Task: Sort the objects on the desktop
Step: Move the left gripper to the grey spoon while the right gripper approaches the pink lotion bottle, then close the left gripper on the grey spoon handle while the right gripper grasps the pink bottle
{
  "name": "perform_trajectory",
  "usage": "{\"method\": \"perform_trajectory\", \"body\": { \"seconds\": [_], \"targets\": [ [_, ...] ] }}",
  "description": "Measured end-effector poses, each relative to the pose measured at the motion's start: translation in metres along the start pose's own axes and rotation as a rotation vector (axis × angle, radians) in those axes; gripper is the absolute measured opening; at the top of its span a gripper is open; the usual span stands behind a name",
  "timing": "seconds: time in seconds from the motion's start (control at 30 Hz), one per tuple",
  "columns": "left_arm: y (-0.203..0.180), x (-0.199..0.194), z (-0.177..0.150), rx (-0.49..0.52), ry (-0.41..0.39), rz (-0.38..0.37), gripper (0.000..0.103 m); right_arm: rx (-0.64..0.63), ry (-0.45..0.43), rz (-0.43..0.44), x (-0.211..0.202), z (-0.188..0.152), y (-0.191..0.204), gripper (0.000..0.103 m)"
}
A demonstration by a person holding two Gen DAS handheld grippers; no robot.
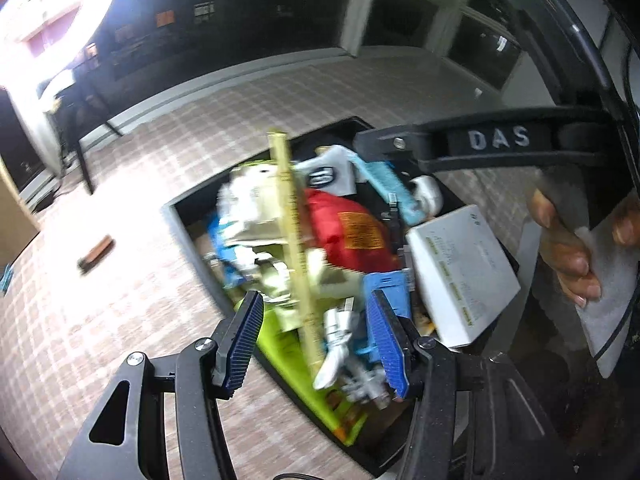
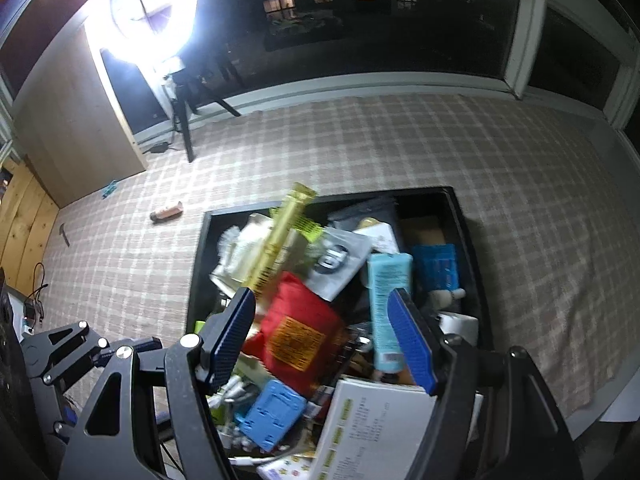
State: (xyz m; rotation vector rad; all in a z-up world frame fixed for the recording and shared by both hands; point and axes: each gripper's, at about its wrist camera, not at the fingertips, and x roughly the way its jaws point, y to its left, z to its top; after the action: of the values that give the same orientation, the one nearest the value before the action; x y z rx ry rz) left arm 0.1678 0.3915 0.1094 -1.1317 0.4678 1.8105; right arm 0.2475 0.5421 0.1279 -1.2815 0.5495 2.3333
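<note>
Plaid cloth (image 2: 400,152) on table, ring light (image 2: 144,12) behind.

A black tray (image 2: 464,240) sits on the checked worktop (image 2: 400,152), heaped with clutter. A yellow ruler (image 2: 280,236) lies slanted across the top of the pile, over a pale packet (image 2: 248,252). Below it is a red pouch (image 2: 300,332) with an orange label. A light blue tube (image 2: 386,304) lies lengthwise beside the pouch, a silver sachet (image 2: 340,264) next to it. A white box (image 2: 372,428) and a blue plastic piece (image 2: 272,412) sit at the near end. A brown bar (image 2: 167,211) lies alone on the worktop, well apart from the tray.
</note>
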Motion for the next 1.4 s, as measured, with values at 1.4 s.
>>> {"method": "perform_trajectory", "body": {
  "seconds": [1.4],
  "targets": [
    [0.529,-0.104,-0.175,-0.791,-0.023,0.375,0.051,0.414,0.288,0.066,0.241,0.085,0.238,0.054]
  ]
}}
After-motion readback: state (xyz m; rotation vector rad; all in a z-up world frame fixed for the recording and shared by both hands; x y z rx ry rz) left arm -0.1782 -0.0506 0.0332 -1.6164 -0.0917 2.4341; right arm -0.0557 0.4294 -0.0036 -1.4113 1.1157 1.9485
